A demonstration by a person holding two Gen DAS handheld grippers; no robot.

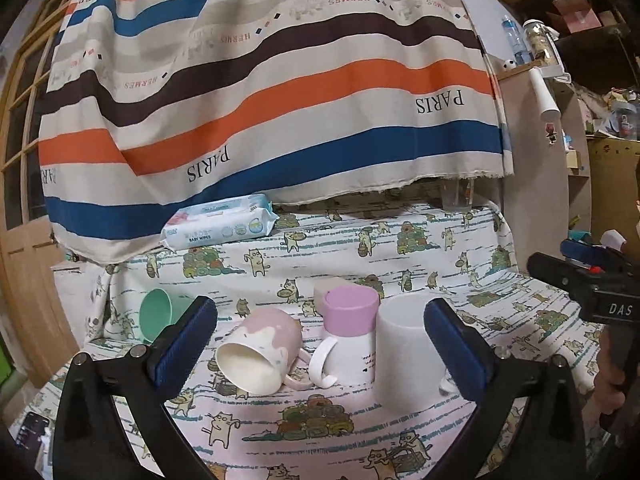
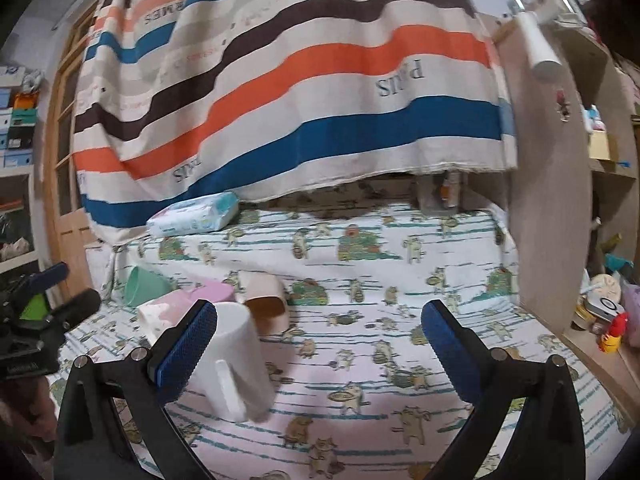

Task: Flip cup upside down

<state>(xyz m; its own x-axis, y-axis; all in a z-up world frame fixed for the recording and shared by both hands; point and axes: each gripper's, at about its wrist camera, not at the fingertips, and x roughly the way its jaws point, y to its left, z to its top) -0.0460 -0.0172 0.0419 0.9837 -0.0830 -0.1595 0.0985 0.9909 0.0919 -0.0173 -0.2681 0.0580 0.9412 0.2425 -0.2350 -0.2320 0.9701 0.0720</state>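
A plain white mug (image 1: 406, 354) stands on the cat-print cloth; in the right wrist view (image 2: 236, 364) it stands mouth down with its handle toward the camera. My left gripper (image 1: 320, 344) is open, its right finger just beside that mug. Between its fingers lie a pink-and-cream mug (image 1: 260, 350) on its side and a white mug with a pink lid (image 1: 350, 340). My right gripper (image 2: 320, 344) is open and empty, its left finger next to the white mug. The right gripper's body (image 1: 592, 284) shows at the left view's right edge.
A green cup (image 1: 158, 312) lies on its side at the left. A beige cup (image 2: 266, 300) lies on its side behind the mugs. A baby wipes pack (image 1: 220, 226) sits at the back under the striped hanging cloth (image 1: 280, 100). A wooden shelf panel (image 2: 548, 200) bounds the right.
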